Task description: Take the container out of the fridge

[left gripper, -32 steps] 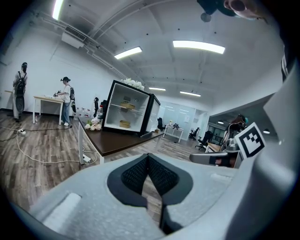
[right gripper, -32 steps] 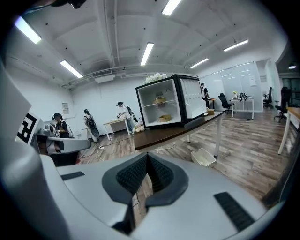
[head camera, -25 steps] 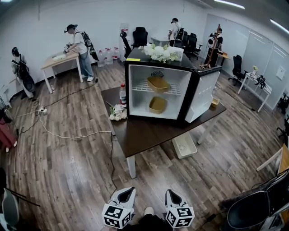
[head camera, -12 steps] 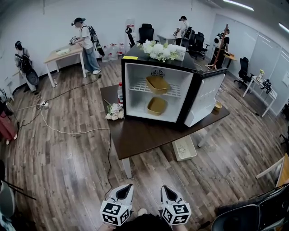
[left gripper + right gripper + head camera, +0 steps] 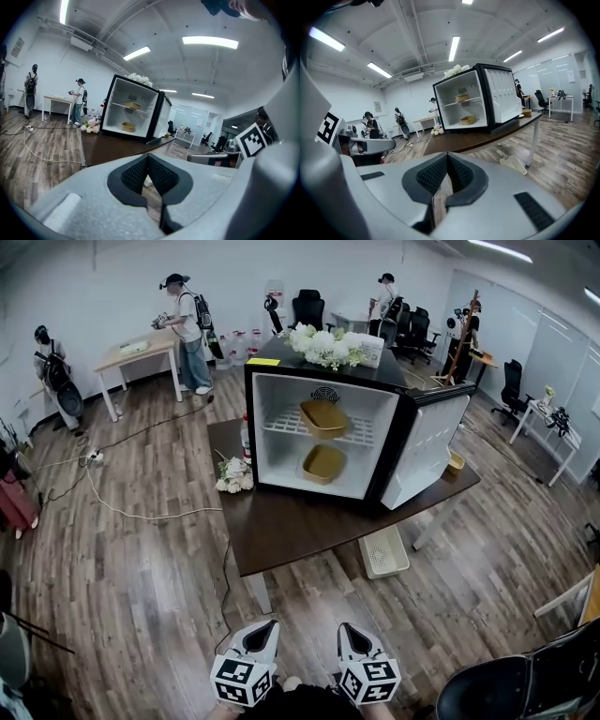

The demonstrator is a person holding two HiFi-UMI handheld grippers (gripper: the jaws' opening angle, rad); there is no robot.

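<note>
A black mini fridge (image 5: 412, 399) stands on a dark brown table (image 5: 300, 521), its door (image 5: 427, 446) swung open to the right. Inside, one tan container (image 5: 324, 417) sits on the wire shelf and a second tan container (image 5: 324, 463) rests on the fridge floor. Both show small in the left gripper view, the upper container (image 5: 132, 105) above the lower container (image 5: 126, 126), and in the right gripper view as upper container (image 5: 461, 98) and lower container (image 5: 467, 120). My left gripper (image 5: 261, 638) and right gripper (image 5: 351, 641) hang low at the frame's bottom, well short of the table, both shut and empty.
White flowers (image 5: 326, 346) lie on the fridge top, and another bunch (image 5: 233, 474) with a bottle (image 5: 246, 439) sits at its left. A white bin (image 5: 383, 551) stands under the table. Cables (image 5: 141, 512) cross the wood floor. Several people work at desks behind; a black chair (image 5: 511, 685) is at right.
The view has closed in slightly on the table and fridge. Both grippers stay low and shut.
</note>
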